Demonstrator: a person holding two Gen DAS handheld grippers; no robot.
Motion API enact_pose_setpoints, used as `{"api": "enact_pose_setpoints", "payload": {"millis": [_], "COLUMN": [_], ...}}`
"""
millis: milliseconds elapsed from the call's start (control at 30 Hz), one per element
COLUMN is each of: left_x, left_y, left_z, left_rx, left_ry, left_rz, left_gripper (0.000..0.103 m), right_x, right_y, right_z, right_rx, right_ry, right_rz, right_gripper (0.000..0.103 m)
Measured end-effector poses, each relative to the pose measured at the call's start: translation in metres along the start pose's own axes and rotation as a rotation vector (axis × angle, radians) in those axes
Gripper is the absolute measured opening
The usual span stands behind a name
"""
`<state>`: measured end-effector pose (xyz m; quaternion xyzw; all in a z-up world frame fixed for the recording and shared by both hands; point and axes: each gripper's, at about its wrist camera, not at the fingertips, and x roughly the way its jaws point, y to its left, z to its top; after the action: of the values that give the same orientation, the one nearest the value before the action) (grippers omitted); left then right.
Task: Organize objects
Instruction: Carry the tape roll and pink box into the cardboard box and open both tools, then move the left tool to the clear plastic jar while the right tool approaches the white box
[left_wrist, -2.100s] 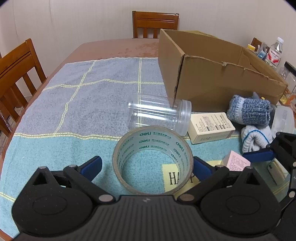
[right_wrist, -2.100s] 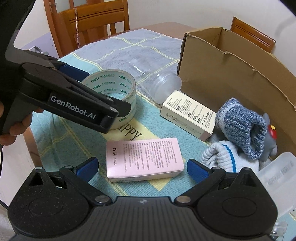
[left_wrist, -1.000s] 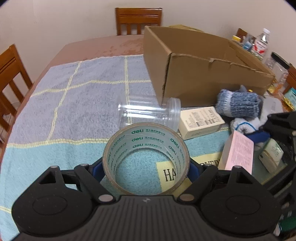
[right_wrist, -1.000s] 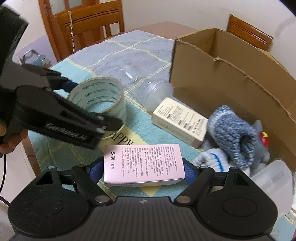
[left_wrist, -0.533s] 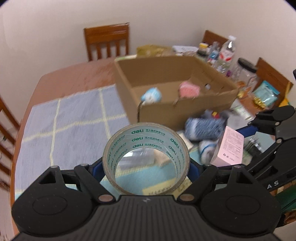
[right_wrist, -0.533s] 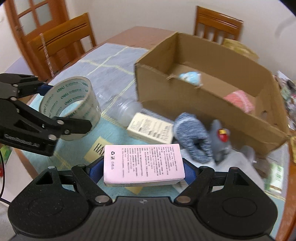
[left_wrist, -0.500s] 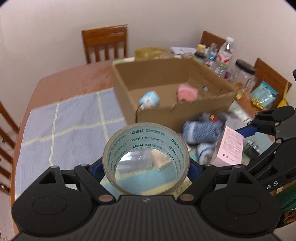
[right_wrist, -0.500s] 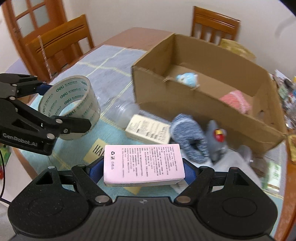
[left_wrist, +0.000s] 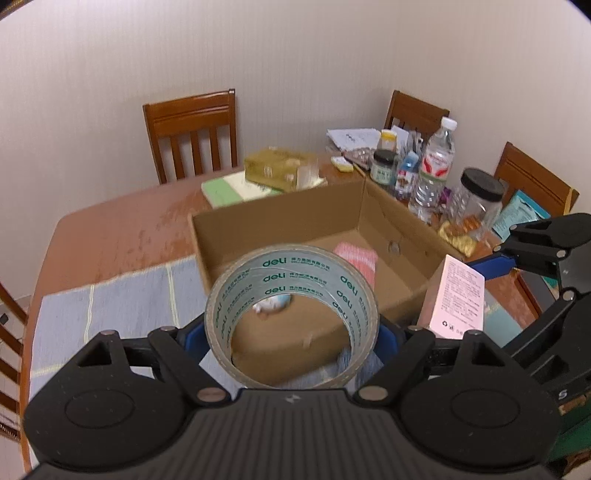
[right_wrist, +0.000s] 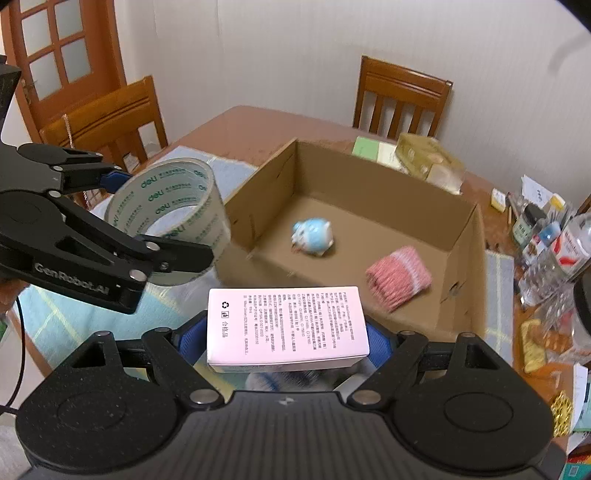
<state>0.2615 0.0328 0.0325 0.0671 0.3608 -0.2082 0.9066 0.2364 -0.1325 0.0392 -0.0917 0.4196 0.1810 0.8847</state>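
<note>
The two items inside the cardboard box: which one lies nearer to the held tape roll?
The small light-blue toy; the pink ribbed bundle lies farther right, toward the box's other end, away from the tape roll.

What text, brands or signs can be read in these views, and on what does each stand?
"deli", repeated in green, on the tape roll, with small print beside it too small to read.
"GenRobot.AI" on the left gripper.
A recycling sign on the pink box; its lines of small print are not legible.
The red-and-white label on the water bottle is too blurred to read.
</note>
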Motion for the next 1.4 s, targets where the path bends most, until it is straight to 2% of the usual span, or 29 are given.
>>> {"api": "enact_pose_setpoints", "payload": {"millis": [267, 533, 633, 733, 1100, 1400], "left_x": [0.032, 0.062, 0.069, 0.067, 0.046, 0.030], "left_y": [0.000, 0.007, 0.007, 0.011, 0.022, 0.028], "left_z": [0.025, 0.028, 0.027, 0.026, 0.013, -0.025], "left_rx": [-0.011, -0.030, -0.022, -0.027, -0.022, -0.047], "left_ry": [-0.006, 0.028, 0.031, 0.028, 0.048, 0.070], "left_rz": [0.018, 0.032, 0.064, 0.066, 0.100, 0.132], "left_gripper": [0.084, 0.084, 0.097, 0.099, 0.100, 0.100], "right_x": [0.012, 0.043, 0.053, 0.056, 0.048, 0.038], "right_y": [-0.037, -0.064, -0.071, -0.076, -0.070, -0.048], "right_z": [0.028, 0.038, 0.038, 0.034, 0.020, -0.001], "right_rx": [0.011, 0.039, 0.051, 0.060, 0.098, 0.139], "right_ry": [-0.029, 0.006, 0.027, 0.022, 0.025, 0.013], "right_rz": [-0.040, -0.079, -0.096, -0.111, -0.131, -0.150], "right_gripper": [0.087, 0.087, 0.093, 0.103, 0.103, 0.103]}}
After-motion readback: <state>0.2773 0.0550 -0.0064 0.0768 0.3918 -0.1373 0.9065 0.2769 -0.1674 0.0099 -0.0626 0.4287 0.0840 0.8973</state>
